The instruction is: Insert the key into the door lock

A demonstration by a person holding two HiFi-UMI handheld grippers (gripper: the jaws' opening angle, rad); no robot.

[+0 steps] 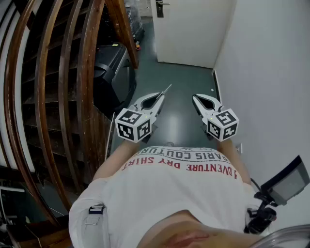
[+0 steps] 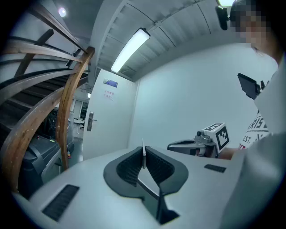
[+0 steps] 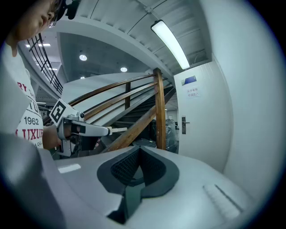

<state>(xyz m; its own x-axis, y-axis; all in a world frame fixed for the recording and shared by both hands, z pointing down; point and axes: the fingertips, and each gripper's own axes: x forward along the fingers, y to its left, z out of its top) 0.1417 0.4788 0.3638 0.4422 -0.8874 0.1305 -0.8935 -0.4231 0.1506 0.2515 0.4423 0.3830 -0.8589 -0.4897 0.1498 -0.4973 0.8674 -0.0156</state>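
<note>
A thin silver key (image 1: 166,90) sticks forward out of my left gripper (image 1: 161,95), which is shut on it. In the left gripper view the key (image 2: 143,154) stands edge-on between the closed pads. My right gripper (image 1: 195,98) is level with the left one, shut, with nothing in it; its tips (image 3: 140,150) meet. The white door (image 1: 189,29) stands well ahead at the end of the hallway. Its handle and lock plate (image 1: 160,7) are on the door's left side, also seen as the lock plate (image 2: 90,121) and the lock plate (image 3: 184,124). Both grippers are far from the door.
A curved wooden stair railing (image 1: 63,97) runs along the left, with a post (image 2: 71,103) close to the door. A black machine (image 1: 114,68) sits on the floor by the stairs. A white wall (image 1: 271,72) borders the right. Dark floor (image 1: 179,77) leads to the door.
</note>
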